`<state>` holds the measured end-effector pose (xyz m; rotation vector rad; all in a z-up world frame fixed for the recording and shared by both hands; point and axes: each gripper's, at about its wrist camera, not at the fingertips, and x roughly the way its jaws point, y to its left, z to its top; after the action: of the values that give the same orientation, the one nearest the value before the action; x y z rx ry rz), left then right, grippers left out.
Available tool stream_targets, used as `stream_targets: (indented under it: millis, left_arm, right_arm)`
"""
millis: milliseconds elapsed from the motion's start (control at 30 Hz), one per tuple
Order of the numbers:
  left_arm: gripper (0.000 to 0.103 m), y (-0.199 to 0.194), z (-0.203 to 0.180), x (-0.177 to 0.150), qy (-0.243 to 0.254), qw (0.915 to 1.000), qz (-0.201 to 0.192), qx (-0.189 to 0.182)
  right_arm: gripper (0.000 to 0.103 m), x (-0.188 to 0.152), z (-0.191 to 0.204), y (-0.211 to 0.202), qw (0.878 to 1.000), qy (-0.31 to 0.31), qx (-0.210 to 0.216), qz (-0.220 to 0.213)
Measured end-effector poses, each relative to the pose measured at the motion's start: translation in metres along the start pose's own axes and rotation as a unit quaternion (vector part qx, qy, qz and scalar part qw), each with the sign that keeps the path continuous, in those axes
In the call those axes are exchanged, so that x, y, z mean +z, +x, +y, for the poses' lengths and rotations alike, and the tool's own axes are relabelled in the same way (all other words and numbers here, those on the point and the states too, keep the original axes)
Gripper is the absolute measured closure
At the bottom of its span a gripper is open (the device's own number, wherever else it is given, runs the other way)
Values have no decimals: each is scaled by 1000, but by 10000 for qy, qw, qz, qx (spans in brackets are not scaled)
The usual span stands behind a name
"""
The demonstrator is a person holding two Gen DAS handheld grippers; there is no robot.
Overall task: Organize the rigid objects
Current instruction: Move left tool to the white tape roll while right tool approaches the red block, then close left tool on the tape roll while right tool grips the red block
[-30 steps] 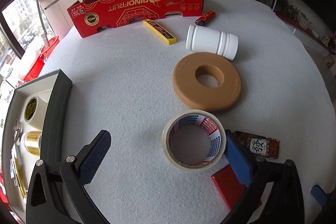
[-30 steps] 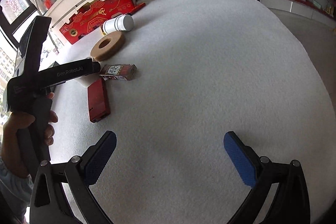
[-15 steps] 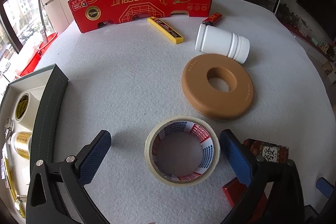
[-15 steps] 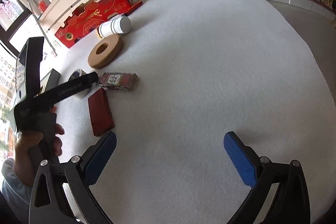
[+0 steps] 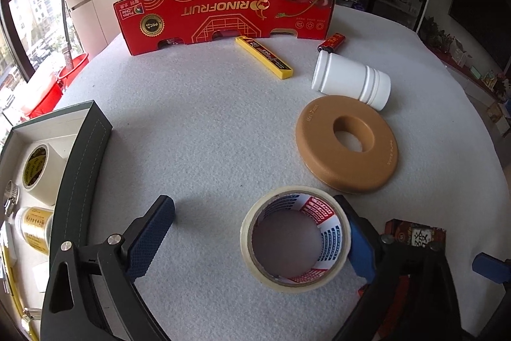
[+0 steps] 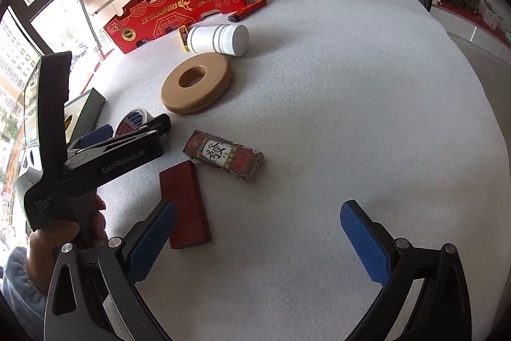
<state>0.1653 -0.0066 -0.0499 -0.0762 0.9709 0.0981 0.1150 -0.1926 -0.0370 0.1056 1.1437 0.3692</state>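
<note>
Two open tools, tape roll [image 5: 295,240] between.

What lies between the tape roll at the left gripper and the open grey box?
Nothing visible. The tape roll sits between the left gripper's closing jaws, right pad at its wall, left pad apart. Only bare white cloth lies toward the grey box.

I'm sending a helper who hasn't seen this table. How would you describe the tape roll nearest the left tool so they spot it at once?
Start at the tall red fruit carton at the table's far edge and come toward the tan foam ring. Just nearer than that ring lies the tape roll, flat, between the left tool's fingers. It alone on the cloth has a cream outside with red and blue print inside its core.
</note>
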Motion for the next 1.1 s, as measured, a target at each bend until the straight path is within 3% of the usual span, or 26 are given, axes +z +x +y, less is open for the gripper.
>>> stream_targets:
  millis: [33,67,100,267,400,567,700,833,933,967,1000,1067,1100]
  left_arm:
    - [24,-3,-3,0,90,9999,-18,-71]
    - [42,-5,-7,0,190,9997,-44,-141]
    - [47,-7,-10,1,284,9994,-54,-196]
    - [47,-10,2,-3,124,9998,13,-154]
    - [47,-17,23,-13,-236,9995,4,-187]
    - [47,-25,37,-22,-448,9988,33,-206]
    - [47,-28,40,-25,-435,9988,31,-203]
    - [47,-28,35,-27,-303,9995,14,-90]
    - [47,-27,31,-28,-184,9998,8,-8]
    - [47,-26,31,-28,-160,9999,13,-2]
    - [47,-26,31,-28,-147,9999,27,-6]
    - [47,-27,32,-28,-179,9998,71,-46]
    - [47,-28,33,-29,-205,9997,96,-88]
  right_arm:
    - [0,0,5,2,9999,-103,-9,35]
    - [0,2,9,5,9997,-221,-86,54]
    - [0,3,14,6,9992,-348,-192,57]
    - [0,3,13,3,9977,-357,-566,-46]
    - [0,-2,9,0,9995,36,-309,-36]
    - [0,-8,47,16,9960,-805,-383,20]
    - [1,-7,65,29,9939,-1070,-254,96]
    - [12,-5,81,40,9873,-1459,-627,94]
    - [18,-4,84,40,9866,-1496,-644,105]
    - [30,-4,85,38,9864,-1516,-631,92]
    - [48,-4,87,36,9860,-1536,-636,90]
    - [67,-4,86,33,9866,-1505,-602,161]
    - [67,-4,85,33,9871,-1477,-587,175]
